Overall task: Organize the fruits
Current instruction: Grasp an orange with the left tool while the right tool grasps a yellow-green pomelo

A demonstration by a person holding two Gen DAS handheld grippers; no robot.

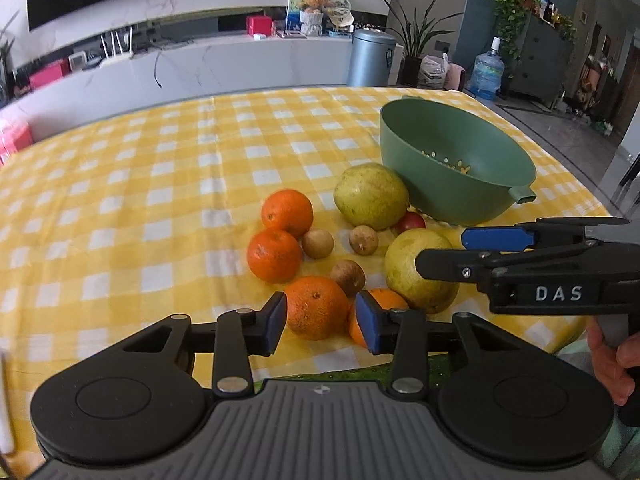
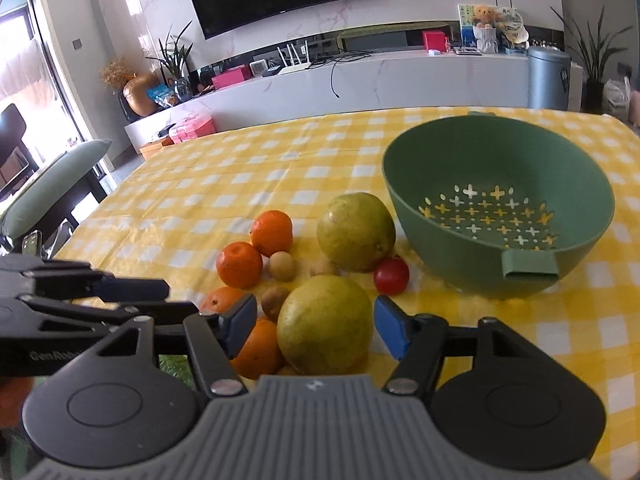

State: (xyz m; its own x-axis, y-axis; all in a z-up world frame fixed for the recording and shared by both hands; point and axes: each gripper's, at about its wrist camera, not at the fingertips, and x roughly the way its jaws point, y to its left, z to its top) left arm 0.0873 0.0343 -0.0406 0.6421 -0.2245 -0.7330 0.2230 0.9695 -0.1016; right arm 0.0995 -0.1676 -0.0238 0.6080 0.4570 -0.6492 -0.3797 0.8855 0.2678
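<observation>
A pile of fruit lies on the yellow checked tablecloth [image 1: 160, 168] beside an empty green colander bowl [image 1: 460, 168], also in the right wrist view [image 2: 500, 204]. My left gripper [image 1: 322, 322] is open, its pads on either side of the nearest orange [image 1: 316, 306], not touching it. My right gripper [image 2: 316, 330] is open around the near yellow-green pear [image 2: 324, 324], with gaps on both sides; it also shows in the left wrist view [image 1: 440, 252]. A second pear [image 1: 370, 196], two more oranges [image 1: 286, 212] [image 1: 274, 256], several small brown fruits [image 1: 318, 243] and a red tomato [image 2: 391, 276] lie behind.
Another orange [image 1: 384, 300] lies between the near orange and the near pear. The table's front edge is right under both grippers. A green-cushioned chair [image 2: 52, 188] stands at the table's left. A white media counter and a grey bin [image 1: 372, 58] are beyond the table.
</observation>
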